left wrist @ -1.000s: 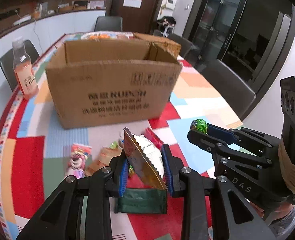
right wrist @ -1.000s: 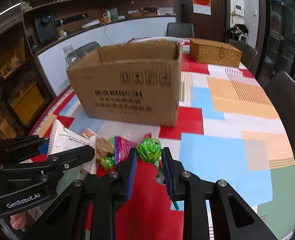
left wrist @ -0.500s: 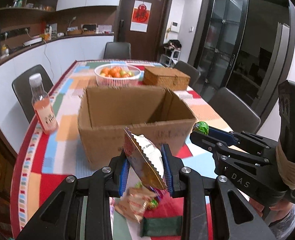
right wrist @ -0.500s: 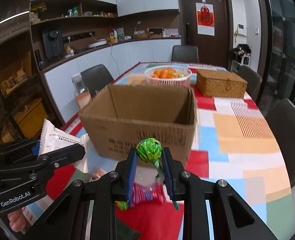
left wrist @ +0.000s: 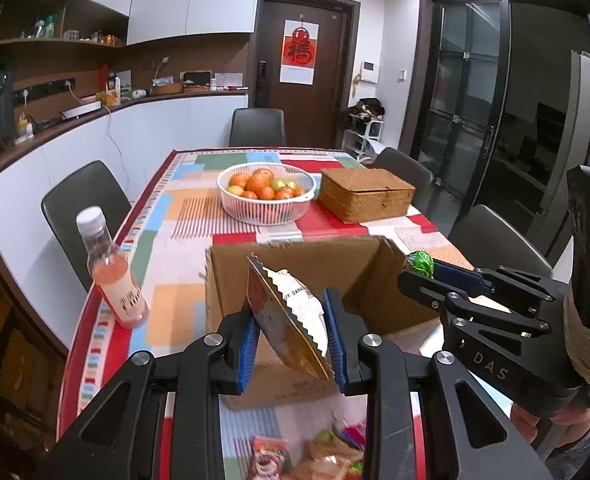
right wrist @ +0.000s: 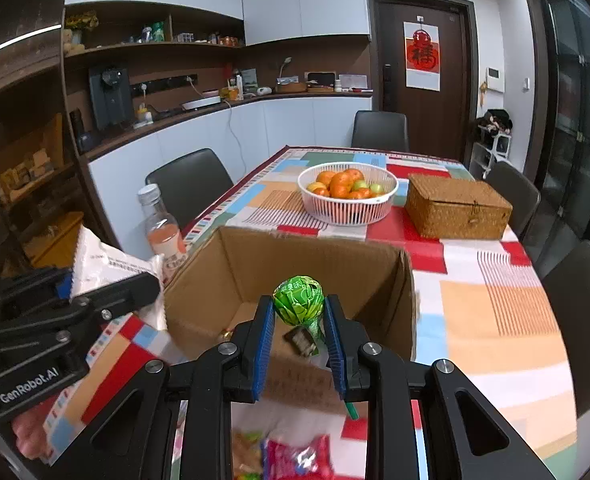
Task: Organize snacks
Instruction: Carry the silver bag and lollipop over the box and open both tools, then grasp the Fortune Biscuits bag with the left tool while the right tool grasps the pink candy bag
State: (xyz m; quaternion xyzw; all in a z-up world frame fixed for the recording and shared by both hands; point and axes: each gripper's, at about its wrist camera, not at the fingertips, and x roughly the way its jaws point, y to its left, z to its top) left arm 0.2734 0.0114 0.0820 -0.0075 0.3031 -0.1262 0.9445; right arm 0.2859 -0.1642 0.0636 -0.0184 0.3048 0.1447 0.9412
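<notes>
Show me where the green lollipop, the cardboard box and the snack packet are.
green lollipop (right wrist: 298,299), right wrist view, on its wrapped head.
cardboard box (right wrist: 315,258), right wrist view, on the inner back wall.
snack packet (left wrist: 295,312), left wrist view, on its white face between the blue pads.

The cardboard box (right wrist: 295,280) stands open on the table (right wrist: 495,320), near its front edge. Behind the box sit a fruit basket (right wrist: 348,194) and, to its right, a wicker box (right wrist: 457,210). A bottle (left wrist: 111,276) stands left of the box by the table's edge. Loose snack packets (right wrist: 295,456) lie on the table before the box. Inside the box, a small wrapped piece (right wrist: 301,340) lies on the bottom. Chairs (right wrist: 191,184) ring the table.
</notes>
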